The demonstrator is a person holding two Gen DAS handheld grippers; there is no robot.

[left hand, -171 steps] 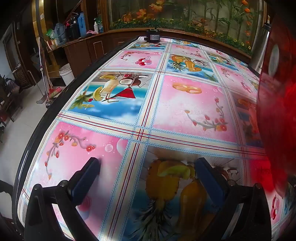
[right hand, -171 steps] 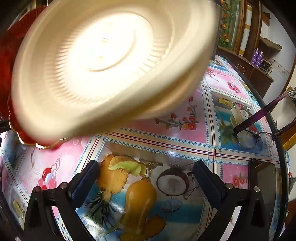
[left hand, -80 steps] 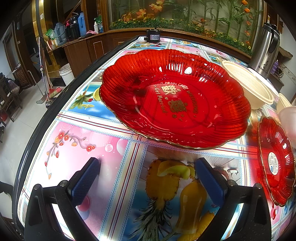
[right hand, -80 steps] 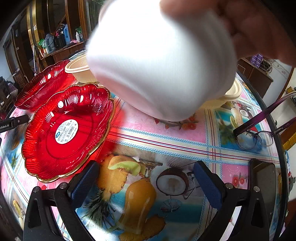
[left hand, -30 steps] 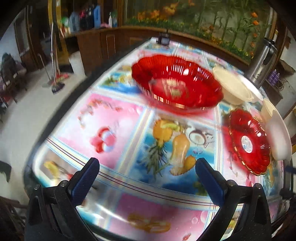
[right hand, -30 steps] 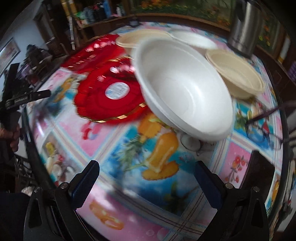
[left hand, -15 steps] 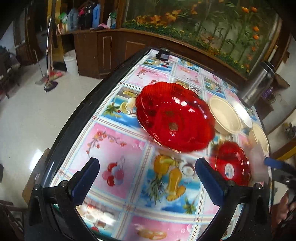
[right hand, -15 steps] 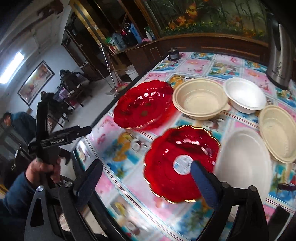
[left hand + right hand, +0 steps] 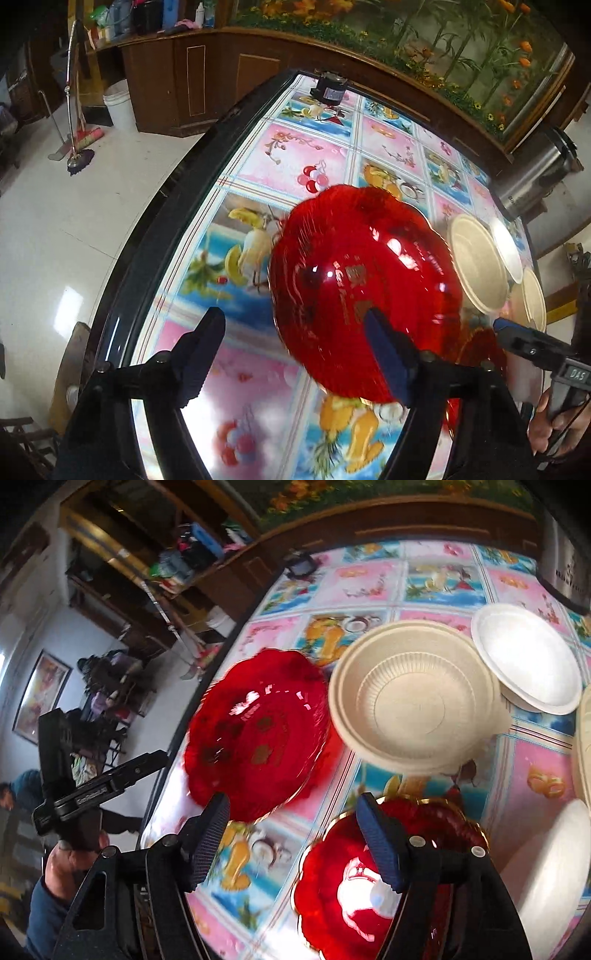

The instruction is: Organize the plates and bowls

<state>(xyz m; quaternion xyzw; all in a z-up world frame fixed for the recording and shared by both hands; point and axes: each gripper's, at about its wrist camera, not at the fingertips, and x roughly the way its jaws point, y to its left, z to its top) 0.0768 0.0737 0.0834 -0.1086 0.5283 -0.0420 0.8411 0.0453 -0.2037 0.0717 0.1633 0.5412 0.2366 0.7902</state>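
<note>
Both grippers' fingers (image 9: 203,350), just narrowing, stand empty above the large red plate (image 9: 362,280).

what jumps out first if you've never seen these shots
The large red scalloped plate near the table's left edge grabs the eye, with a smaller gold-rimmed red plate nearer the camera. Right of it sit a beige ribbed bowl and a white bowl, all on a bright fruit-print tablecloth.

Bare tabletop (image 9: 258,398) is lying open left of the large red plate (image 9: 362,280), toward the near edge. Rightward, a beige bowl (image 9: 413,698), white bowl (image 9: 528,661) and small red plate (image 9: 354,893) are crowding together, blocking passage.
</note>
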